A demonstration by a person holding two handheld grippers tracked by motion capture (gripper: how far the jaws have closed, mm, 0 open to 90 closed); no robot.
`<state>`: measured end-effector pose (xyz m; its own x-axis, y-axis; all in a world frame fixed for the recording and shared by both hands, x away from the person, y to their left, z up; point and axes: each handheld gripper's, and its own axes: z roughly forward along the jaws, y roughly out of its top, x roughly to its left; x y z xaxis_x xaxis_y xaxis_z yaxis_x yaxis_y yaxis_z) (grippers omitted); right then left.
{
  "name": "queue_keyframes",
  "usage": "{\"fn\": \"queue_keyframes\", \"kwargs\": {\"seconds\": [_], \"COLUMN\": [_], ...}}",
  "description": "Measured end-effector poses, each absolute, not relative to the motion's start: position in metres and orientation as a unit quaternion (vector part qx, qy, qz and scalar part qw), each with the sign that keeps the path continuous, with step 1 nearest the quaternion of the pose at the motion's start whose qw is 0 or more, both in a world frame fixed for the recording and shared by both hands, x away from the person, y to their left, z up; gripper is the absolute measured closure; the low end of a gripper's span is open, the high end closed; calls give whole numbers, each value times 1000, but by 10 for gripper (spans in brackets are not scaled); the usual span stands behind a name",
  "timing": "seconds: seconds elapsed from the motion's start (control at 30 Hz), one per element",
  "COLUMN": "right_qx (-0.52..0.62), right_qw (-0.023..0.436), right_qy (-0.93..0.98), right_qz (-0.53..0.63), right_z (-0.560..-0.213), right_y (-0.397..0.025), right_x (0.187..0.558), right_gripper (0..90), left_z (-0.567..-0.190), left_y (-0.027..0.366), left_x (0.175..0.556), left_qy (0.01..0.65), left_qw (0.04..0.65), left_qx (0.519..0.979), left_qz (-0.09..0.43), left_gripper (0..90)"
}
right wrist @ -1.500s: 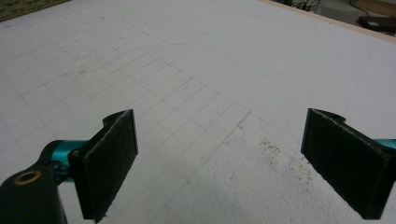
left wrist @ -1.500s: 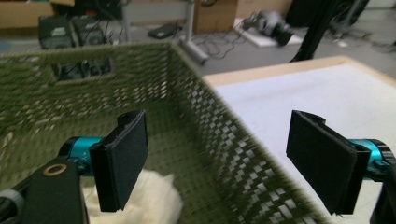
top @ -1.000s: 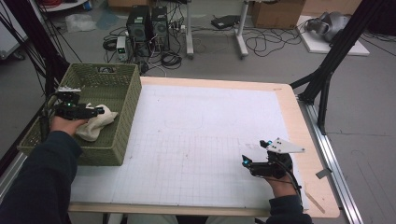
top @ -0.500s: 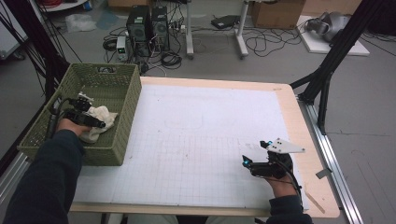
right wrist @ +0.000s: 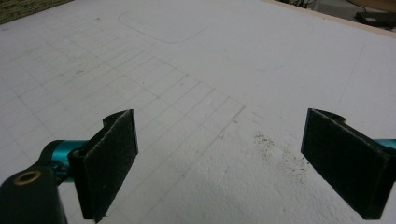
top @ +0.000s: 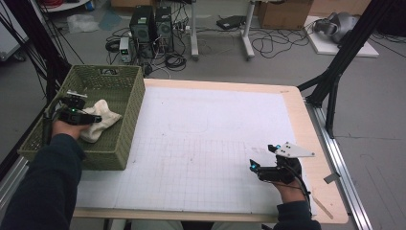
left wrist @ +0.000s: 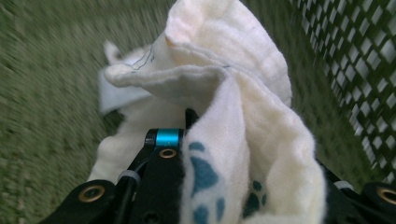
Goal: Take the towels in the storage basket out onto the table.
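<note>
**Cloth carried deeper into the basket**

Since the earlier frames the left gripper (top: 91, 118) has shifted a little farther into the green basket (top: 131, 103), taking the cream cloth (top: 103, 117) along with it; the right gripper (top: 256, 168) has stayed where it was on the near right part of the table.

In the high view the green basket stands at the far left of the table, partly over its left edge, and the person's left forearm in a dark sleeve (top: 45, 182) reaches into it from the near side. The cloth lies bunched inside the basket, near its right wall, touching the left gripper.

In the left gripper view the cloth (left wrist: 233, 98) is draped over the jaws, its folds rising in front of the camera, with blue paw-print marks on the part closest to the lens. The jaws are pinched on a fold of it: only the tip of one shows, a blue-banded piece beside the fabric, the rest covered. Behind the cloth are the blurred woven floor and the lattice wall (left wrist: 355, 56) of the basket.

The right gripper (right wrist: 219, 163) rests low over the white gridded mat (top: 215, 129), well apart from the basket, with its two black pads (right wrist: 112, 156) spread wide and nothing between them. A faint dark smudge (right wrist: 275, 149) marks the mat just beyond them.
</note>
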<state>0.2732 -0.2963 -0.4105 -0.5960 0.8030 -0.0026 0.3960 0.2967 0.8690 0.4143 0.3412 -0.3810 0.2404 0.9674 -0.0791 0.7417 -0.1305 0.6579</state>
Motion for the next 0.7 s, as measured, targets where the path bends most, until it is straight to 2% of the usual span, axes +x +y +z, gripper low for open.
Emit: {"fn": "queue_keyframes", "kwargs": {"seconds": [0.1, 0.33, 0.7], "right_qx": [390, 388, 384], "right_qw": [226, 227, 227], "right_qy": [772, 771, 773], "right_qz": [449, 451, 451], "right_z": [-410, -409, -408], "right_y": [-297, -297, -294], "right_x": [272, 272, 273], "right_gripper": [100, 100, 100], "left_z": [-372, -346, -303], "left_y": [350, 358, 344], "left_x": [409, 390, 375], "left_qy": [595, 558, 479], "left_qw": [343, 441, 515], "left_qx": [698, 651, 641], "left_qz": [205, 266, 307], "left_gripper": [765, 771, 772]}}
